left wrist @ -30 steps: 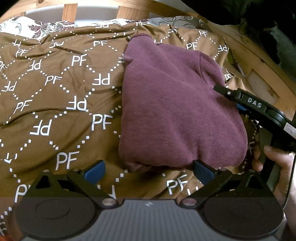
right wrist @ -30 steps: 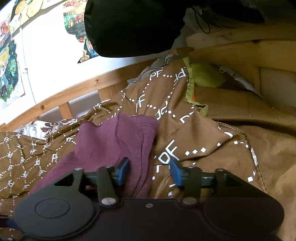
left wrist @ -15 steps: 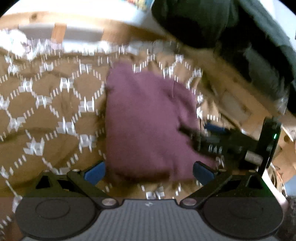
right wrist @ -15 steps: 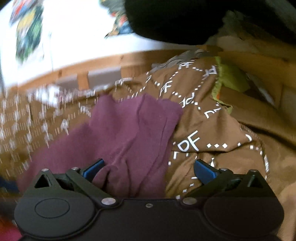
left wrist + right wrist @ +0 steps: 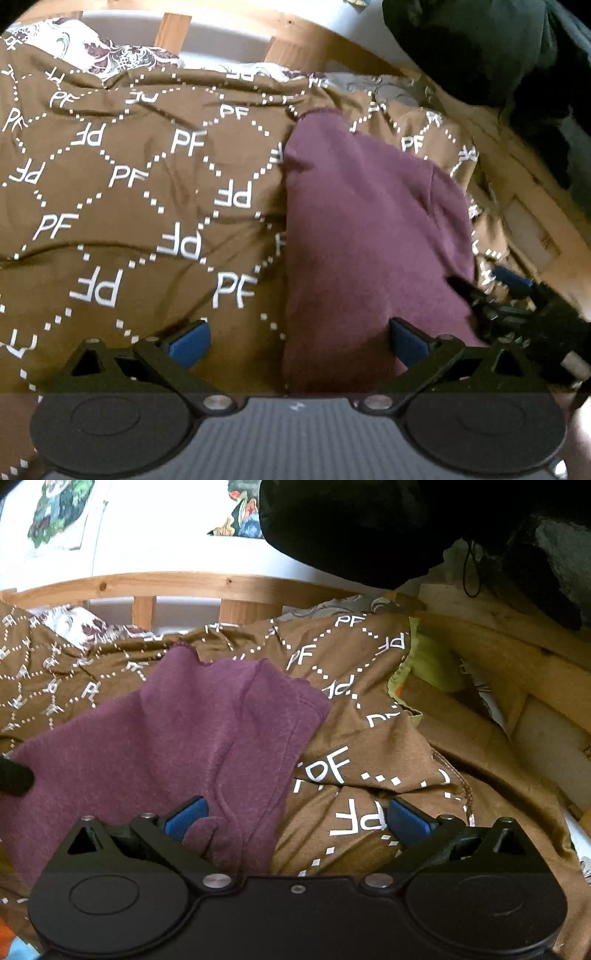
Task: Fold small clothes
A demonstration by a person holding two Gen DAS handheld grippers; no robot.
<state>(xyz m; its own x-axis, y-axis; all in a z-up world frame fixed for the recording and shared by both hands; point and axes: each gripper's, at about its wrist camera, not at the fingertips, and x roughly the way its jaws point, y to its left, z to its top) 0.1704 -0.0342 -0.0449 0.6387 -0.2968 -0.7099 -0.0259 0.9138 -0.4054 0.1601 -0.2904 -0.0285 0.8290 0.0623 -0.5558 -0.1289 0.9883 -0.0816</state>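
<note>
Where folded, maroon fleece garment (soft, rectangular) | brown quilt

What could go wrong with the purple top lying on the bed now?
1. The purple top lies on a rumpled brown blanket, so a gripper might pinch blanket along with it.
2. The right gripper is open with loose folds of the top right at its left finger; closing here could grab only one layer and spoil the fold.
3. The left gripper, also open, sits across the top's edge and could drag it crooked.
</note>
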